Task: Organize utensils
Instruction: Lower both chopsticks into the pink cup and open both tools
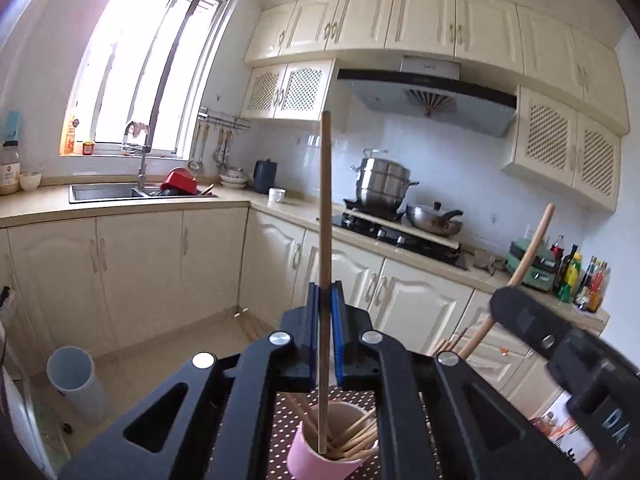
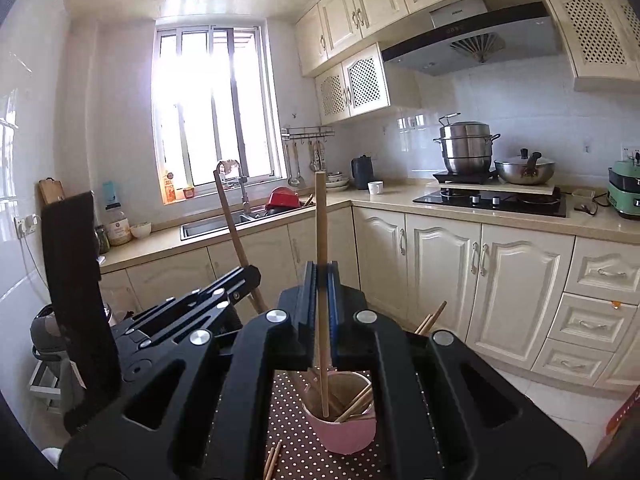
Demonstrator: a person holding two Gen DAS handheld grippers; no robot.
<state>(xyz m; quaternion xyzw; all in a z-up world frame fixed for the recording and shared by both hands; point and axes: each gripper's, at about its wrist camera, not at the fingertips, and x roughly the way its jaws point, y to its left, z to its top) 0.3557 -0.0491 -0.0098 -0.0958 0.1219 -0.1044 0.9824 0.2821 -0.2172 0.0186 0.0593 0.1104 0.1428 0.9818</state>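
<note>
My left gripper [image 1: 326, 320] is clamped on one long pale wooden chopstick [image 1: 325, 240], held upright so its lower tip hangs inside the mouth of the short pink cylindrical cup [image 1: 336, 444] below. My right gripper [image 2: 320, 300] pinches a second wooden chopstick [image 2: 321, 280] the same way, its tip also down in the cup. I judge both are held vertical so they can drop straight in and stand among the rest instead of tipping over the rim.

Counting: two chopsticks in my fingers, one per gripper. One pink cup sits on the brown white-dotted cloth [image 2: 296, 440]. Inside it lies a leaning bundle of chopsticks, roughly half a dozen, though they overlap too much for a firm count. Two loose chopsticks [image 2: 273, 462] lie on the cloth just beside the cup, not yet gathered, and a couple more tips [image 2: 430, 318] poke up behind my right gripper
</note>
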